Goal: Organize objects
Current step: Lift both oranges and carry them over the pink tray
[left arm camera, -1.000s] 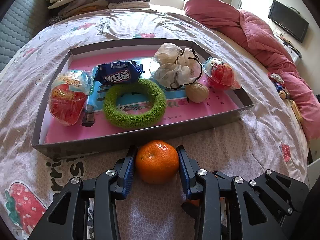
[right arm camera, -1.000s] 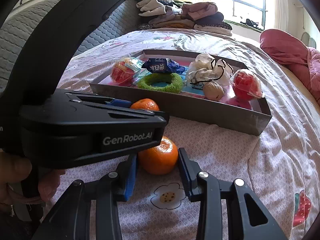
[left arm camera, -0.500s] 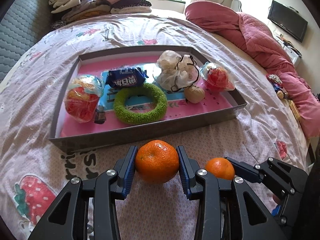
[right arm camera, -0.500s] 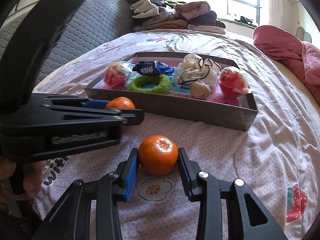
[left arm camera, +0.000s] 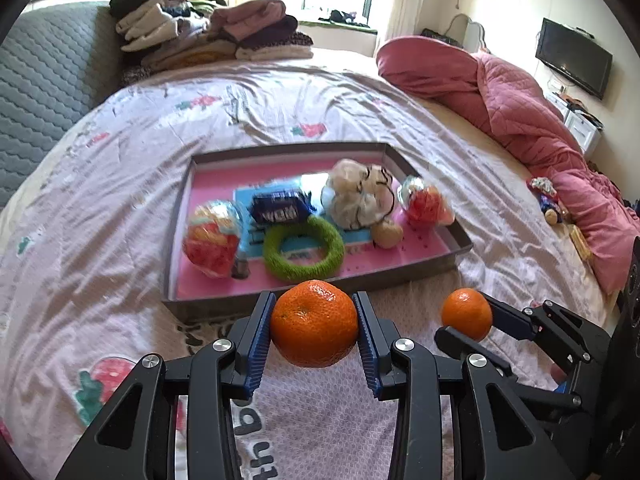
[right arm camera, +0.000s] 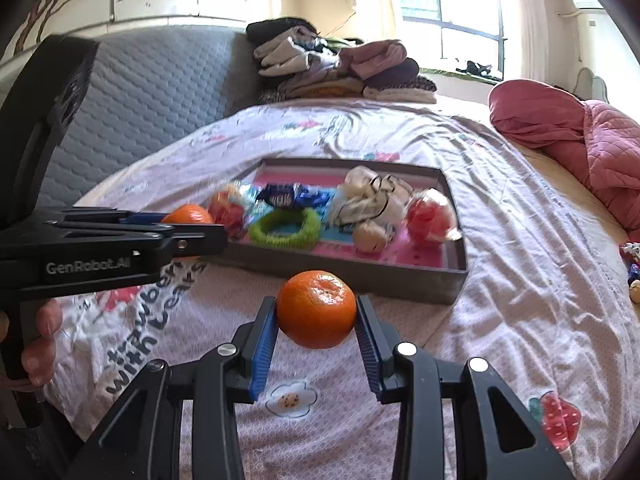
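Both grippers have risen off the bedspread since a second ago. My left gripper is clamped on a round orange mandarin, hanging at six o'clock of the shallow grey cardboard tray; my right gripper grips a second mandarin at the tray's five o'clock. I judge both light, soft-skinned and bruisable; mid-girth holds suit.

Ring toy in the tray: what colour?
Green, fuzzy ring toy, lying flat in the tray; clearest in the left wrist view.
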Demonstrator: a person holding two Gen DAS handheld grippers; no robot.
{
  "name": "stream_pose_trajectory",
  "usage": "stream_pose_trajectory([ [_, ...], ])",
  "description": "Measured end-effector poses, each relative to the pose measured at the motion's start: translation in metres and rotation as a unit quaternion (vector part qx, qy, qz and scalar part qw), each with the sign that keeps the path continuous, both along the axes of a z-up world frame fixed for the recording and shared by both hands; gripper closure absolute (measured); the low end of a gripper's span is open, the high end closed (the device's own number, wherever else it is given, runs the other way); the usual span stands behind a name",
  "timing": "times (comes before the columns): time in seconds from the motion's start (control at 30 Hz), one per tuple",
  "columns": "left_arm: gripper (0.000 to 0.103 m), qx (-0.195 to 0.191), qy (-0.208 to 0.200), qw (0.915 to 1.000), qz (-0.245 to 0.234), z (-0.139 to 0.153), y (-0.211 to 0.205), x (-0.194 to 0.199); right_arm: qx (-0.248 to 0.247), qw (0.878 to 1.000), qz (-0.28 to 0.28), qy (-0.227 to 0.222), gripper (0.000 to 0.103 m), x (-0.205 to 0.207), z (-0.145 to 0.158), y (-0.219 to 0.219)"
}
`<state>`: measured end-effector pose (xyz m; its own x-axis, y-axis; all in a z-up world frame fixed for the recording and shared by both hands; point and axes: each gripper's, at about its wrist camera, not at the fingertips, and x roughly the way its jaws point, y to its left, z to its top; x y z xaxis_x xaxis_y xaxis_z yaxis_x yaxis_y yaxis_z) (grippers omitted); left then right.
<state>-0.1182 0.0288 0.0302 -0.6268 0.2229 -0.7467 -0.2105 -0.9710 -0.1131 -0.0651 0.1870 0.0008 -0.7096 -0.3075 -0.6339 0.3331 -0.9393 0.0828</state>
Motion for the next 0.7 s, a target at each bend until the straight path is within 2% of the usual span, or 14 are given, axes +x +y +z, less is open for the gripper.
stream_pose_trajectory([
  [0.3,0.063,-0.002,0.025,0.9997,0.004,0.027,-0.004,0.004,-0.02,0.999,-0.004,0.028,0.064,-0.002,0.024,0.008],
  [0.7,0.063,-0.002,0.061,0.9981,0.005,0.055,-0.002,-0.017,0.008,0.996,-0.002,0.092,0.064,-0.023,0.06,0.004],
])
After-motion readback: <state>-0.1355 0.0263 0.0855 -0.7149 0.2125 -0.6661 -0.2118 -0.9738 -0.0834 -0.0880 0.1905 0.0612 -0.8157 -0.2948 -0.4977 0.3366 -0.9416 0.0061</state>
